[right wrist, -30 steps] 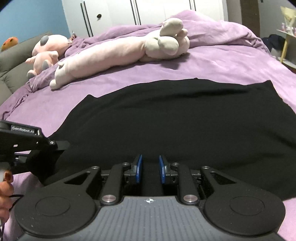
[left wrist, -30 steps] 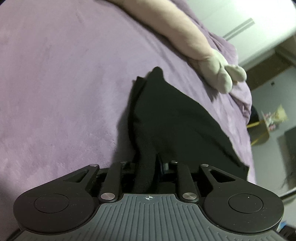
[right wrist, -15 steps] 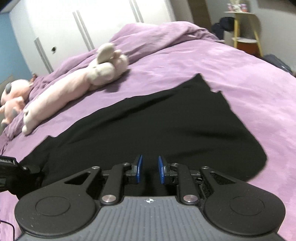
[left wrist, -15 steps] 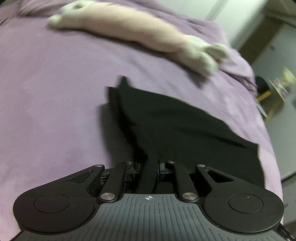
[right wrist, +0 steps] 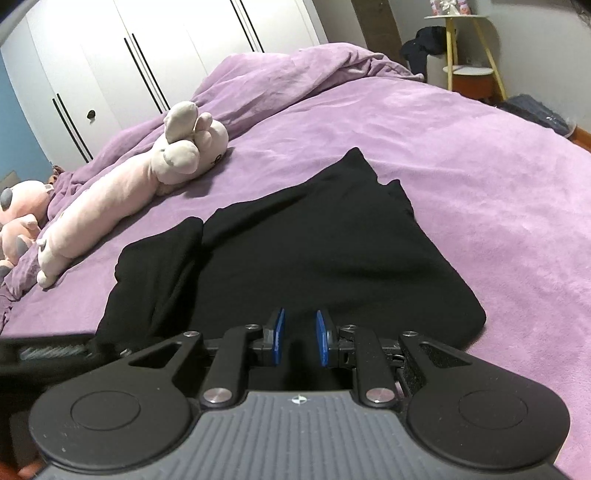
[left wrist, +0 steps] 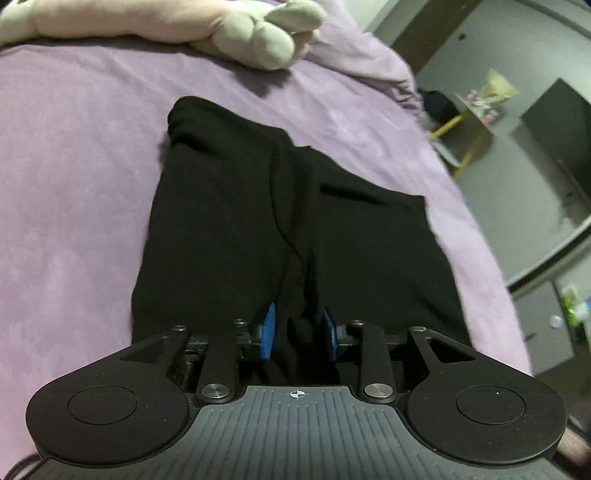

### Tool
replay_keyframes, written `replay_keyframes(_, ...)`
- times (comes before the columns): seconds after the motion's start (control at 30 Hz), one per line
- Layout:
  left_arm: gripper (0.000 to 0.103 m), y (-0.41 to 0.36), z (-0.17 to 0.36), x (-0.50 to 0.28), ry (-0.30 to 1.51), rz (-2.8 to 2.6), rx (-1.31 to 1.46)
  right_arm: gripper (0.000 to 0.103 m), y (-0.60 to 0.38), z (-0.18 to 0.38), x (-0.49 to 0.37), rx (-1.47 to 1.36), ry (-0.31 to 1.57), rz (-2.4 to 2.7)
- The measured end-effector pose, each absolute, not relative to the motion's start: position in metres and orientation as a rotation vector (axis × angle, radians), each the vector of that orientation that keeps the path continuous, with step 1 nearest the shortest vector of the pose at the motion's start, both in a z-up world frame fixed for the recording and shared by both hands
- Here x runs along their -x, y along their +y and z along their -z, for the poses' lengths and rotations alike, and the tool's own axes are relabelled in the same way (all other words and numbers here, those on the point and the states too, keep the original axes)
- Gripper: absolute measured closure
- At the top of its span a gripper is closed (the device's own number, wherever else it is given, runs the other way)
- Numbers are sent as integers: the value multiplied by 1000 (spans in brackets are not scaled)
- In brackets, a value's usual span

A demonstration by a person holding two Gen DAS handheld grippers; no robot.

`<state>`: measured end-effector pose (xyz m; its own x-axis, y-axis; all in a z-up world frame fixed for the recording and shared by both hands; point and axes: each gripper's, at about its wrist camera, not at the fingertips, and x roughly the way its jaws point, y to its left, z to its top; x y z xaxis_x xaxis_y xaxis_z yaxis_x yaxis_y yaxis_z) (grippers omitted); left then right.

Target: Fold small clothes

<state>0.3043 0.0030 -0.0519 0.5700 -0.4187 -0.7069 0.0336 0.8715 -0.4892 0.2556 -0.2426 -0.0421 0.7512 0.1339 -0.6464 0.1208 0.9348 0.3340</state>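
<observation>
A black garment (left wrist: 288,221) lies on the purple bed, folded over on itself, with a ridge of cloth running down its middle. It also shows in the right wrist view (right wrist: 295,251). My left gripper (left wrist: 298,332) sits at the garment's near edge, its blue pads (left wrist: 267,330) a little apart with a bunch of black cloth between them. My right gripper (right wrist: 298,338) is at the near edge too, its blue pads (right wrist: 277,334) slightly apart with black cloth under and between them. The left gripper's body shows blurred at the lower left of the right wrist view (right wrist: 44,350).
A long pink plush toy (right wrist: 122,188) lies on the purple bedcover (right wrist: 461,155) beyond the garment; it shows in the left wrist view (left wrist: 184,26) too. Another pink plush (right wrist: 18,218) sits far left. White wardrobe doors (right wrist: 147,55) and a yellow side table (right wrist: 469,55) stand behind the bed.
The garment's left side has been brought over onto the rest, so it is now narrower and doubled. My left gripper's pads have opened from a tight pinch. Both grippers swung right.
</observation>
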Motion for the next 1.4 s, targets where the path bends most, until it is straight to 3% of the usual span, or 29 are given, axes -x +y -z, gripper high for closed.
replay_keyframes(0.23,72,35,27,-274,800,151,492,85,-232,43,-259,-411,735,-72)
replay_keyframes(0.53,71,33,60,-289,936,212,603,83,-211,46,-272,-380,817,-188)
replay_keyframes(0.67,71,51,43,-277,854,153,600,73,-212,42,-280,-387,798,-204)
replay_keyframes(0.77,67,63,37,-278,808,78,571,72,-205,40,-288,-372,799,-211)
replay_keyframes(0.93,66,61,59,-294,892,46,570,70,-192,43,-296,-343,824,-231)
replay_keyframes(1.03,58,53,62,-294,899,104,580,67,-189,48,-301,-332,851,-239)
replay_keyframes(1.1,58,55,63,-288,900,110,553,66,-190,49,-303,-340,859,-247)
replay_keyframes(1.4,56,91,51,-278,832,-28,600,50,-205,61,-328,-605,889,-336)
